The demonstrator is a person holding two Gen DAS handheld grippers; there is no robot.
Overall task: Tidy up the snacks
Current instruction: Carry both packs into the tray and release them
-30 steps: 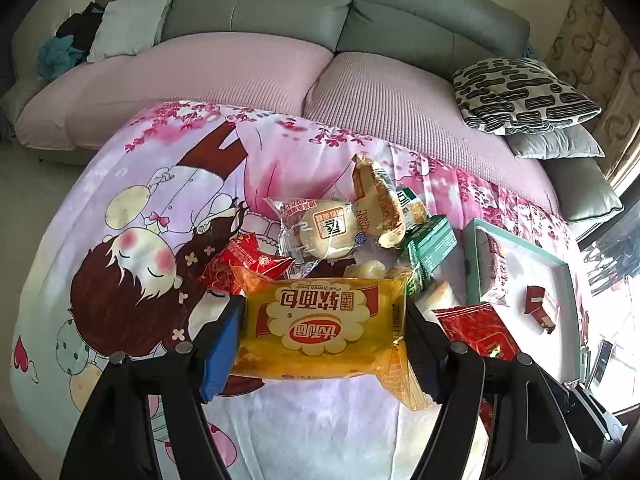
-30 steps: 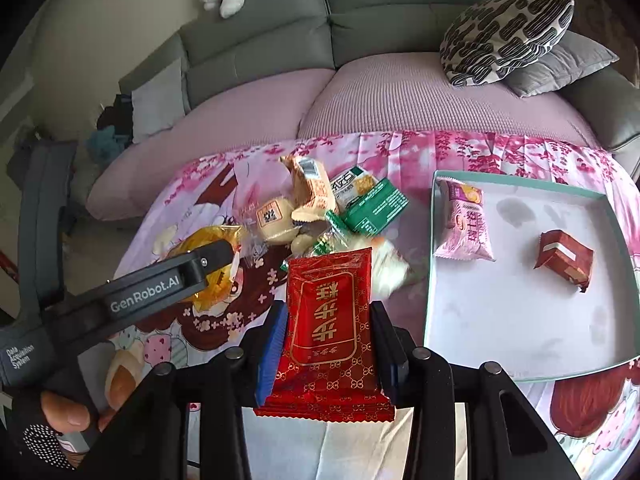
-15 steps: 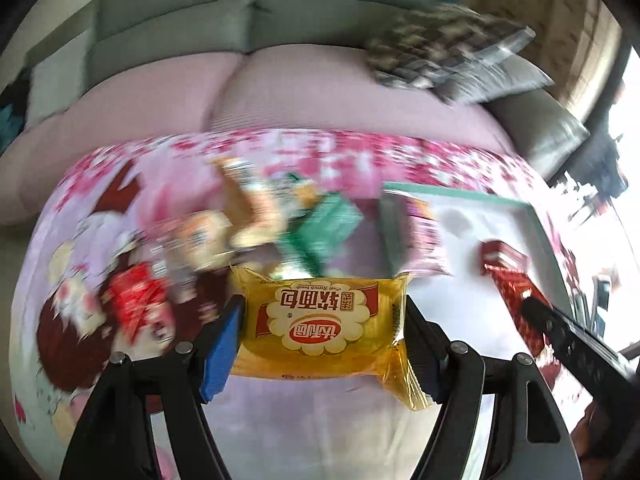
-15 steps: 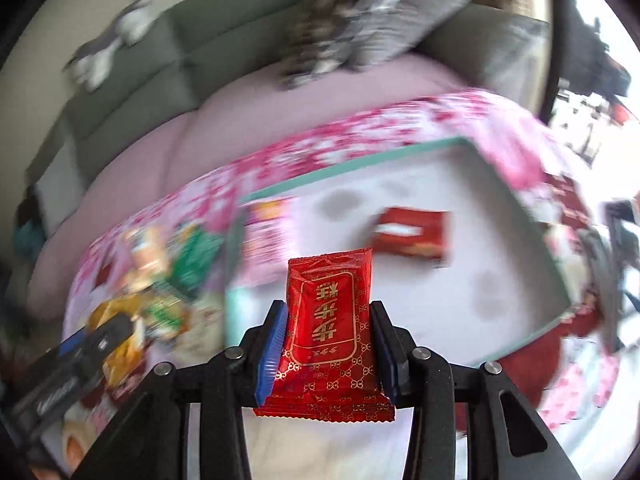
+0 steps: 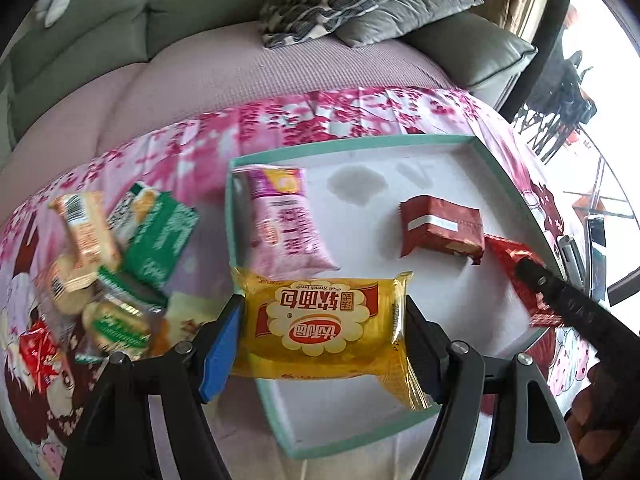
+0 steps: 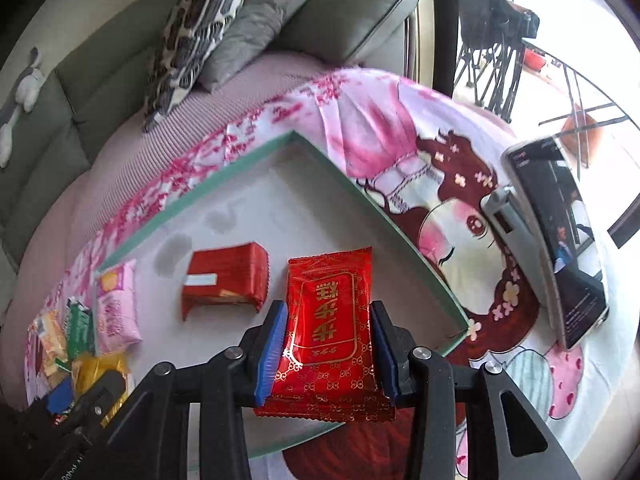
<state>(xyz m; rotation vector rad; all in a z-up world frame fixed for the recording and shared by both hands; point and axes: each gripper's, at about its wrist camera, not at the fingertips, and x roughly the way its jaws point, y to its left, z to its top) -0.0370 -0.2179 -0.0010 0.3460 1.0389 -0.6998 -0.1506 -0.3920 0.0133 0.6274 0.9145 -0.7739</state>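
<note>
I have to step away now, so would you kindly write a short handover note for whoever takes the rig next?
Left gripper: shut on the yellow bread pack, held over the tray's near left corner.
Right gripper: shut on the red gold-print packet, over the tray's near right part.
Tray: holds the pink packet and the red-brown wrapped block.
Done: two snacks in the tray.
Left: set down both held packs, then fetch the snack pile on the cloth left of the tray.
</note>
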